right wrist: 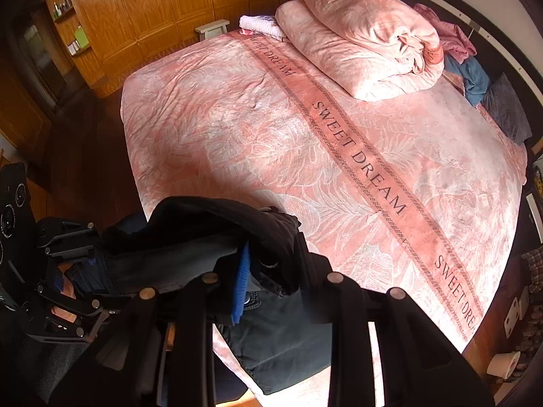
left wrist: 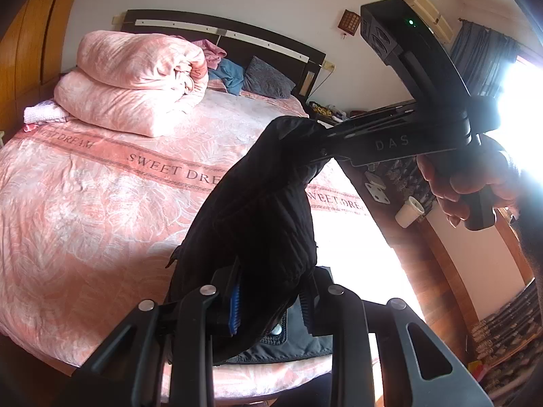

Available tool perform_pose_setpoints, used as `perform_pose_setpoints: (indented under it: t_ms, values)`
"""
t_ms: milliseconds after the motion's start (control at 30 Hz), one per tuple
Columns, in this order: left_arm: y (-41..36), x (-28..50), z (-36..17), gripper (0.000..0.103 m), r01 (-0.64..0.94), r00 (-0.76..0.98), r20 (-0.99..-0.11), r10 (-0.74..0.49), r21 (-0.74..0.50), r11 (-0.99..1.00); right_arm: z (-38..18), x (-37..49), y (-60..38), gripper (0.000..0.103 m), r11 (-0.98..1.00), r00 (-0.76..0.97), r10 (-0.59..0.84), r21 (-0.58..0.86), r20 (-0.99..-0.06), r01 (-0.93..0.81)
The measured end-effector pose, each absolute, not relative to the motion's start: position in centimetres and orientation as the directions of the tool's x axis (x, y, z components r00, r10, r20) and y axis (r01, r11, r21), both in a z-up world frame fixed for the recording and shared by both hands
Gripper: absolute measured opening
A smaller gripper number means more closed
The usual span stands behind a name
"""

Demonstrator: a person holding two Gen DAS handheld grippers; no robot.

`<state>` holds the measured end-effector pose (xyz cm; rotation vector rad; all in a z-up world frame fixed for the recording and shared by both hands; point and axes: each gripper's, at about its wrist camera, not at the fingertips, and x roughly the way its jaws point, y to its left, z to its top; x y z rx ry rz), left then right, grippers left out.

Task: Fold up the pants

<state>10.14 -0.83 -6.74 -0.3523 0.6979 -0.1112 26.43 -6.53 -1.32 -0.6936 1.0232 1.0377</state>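
The black pants [left wrist: 258, 210] hang bunched in the air between my two grippers, above the near edge of the pink bed [left wrist: 101, 203]. My left gripper [left wrist: 271, 302] is shut on one end of the fabric, its blue pad [left wrist: 236, 302] pressed into the cloth. A hand holds my right gripper [left wrist: 319, 140], which is shut on the other end. In the right wrist view the right gripper [right wrist: 271, 281] pinches the pants [right wrist: 203, 227], with the left gripper [right wrist: 85, 264] clamped on them at the left. A lower part of the pants [right wrist: 288, 346] rests on the bed's edge.
A folded pink duvet [right wrist: 366, 44] lies near the headboard, with loose clothes [left wrist: 227, 74] and a dark pillow [left wrist: 268, 79] beside it. A wooden wardrobe [right wrist: 152, 6] stands beyond the bed's far side. A white cup [left wrist: 409, 212] sits on furniture to the right.
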Motion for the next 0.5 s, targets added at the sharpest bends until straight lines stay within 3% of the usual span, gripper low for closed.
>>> perform_pose_setpoints:
  t_ms: [500]
  values:
    - [-7.6, 13.0, -8.3, 0.027, 0.103, 0.708, -0.643, -0.292, -0.314, 0.944, -3.6, 28.5, -13.5, 0.025, 0.420, 0.200, 0.328, -0.048, -0.923, -0.906]
